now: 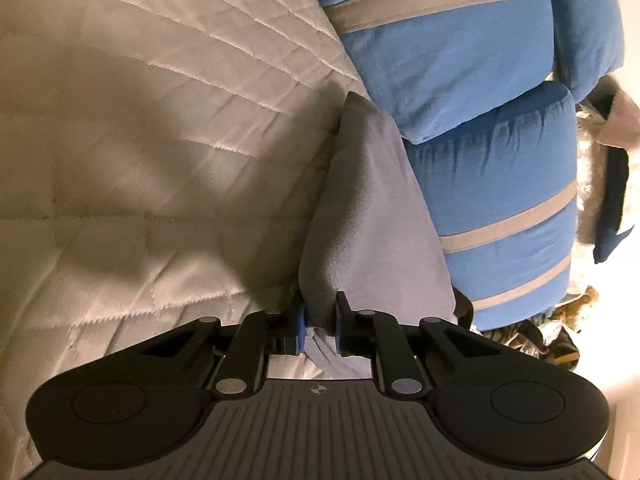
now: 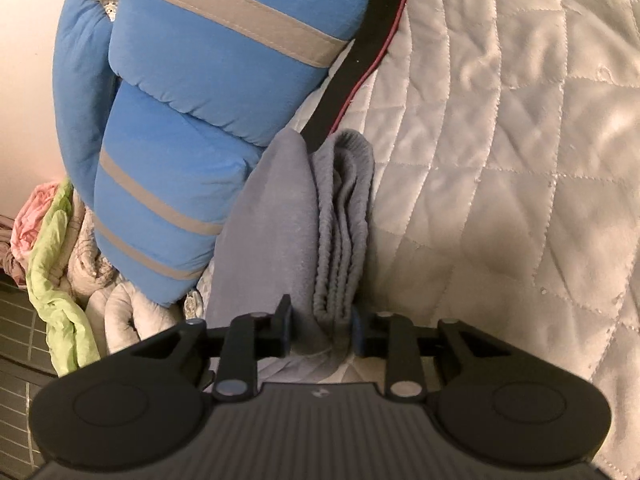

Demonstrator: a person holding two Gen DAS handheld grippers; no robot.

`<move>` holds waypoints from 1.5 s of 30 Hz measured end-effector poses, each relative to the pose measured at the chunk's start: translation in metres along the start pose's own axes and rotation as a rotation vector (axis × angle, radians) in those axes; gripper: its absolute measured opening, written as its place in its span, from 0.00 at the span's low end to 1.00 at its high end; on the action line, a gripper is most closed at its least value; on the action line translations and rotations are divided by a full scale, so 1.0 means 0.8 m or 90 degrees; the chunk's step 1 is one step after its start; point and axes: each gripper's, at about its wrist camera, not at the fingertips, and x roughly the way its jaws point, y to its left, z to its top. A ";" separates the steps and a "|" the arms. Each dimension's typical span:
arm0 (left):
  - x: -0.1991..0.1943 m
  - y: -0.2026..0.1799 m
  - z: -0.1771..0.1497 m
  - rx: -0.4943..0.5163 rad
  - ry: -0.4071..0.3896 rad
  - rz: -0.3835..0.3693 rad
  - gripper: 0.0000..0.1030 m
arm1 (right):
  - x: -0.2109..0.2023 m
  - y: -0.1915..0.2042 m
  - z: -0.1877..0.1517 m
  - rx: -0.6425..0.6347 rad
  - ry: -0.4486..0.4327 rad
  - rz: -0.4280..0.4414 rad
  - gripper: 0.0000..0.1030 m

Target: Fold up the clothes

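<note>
A grey garment (image 1: 368, 216) hangs lifted above the quilted bedspread (image 1: 152, 152), pinched at two edges. My left gripper (image 1: 319, 326) is shut on one bunched edge of it. In the right wrist view the same grey garment (image 2: 280, 220) shows folded layers with a ribbed hem (image 2: 344, 232). My right gripper (image 2: 321, 330) is shut on that thick folded edge. The cloth stretches forward from both grippers towards the blue bedding.
A rolled blue comforter with grey stripes (image 1: 480, 80) lies along the bed's edge; it also shows in the right wrist view (image 2: 192, 112). A black strap with red piping (image 2: 360, 52) crosses the quilt (image 2: 500, 160). A pile of green and pink laundry (image 2: 52, 248) sits on the floor.
</note>
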 end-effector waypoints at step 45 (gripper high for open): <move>0.008 -0.065 -0.222 0.463 -0.145 0.320 0.99 | 0.009 0.070 -0.218 -0.510 -0.136 -0.324 1.00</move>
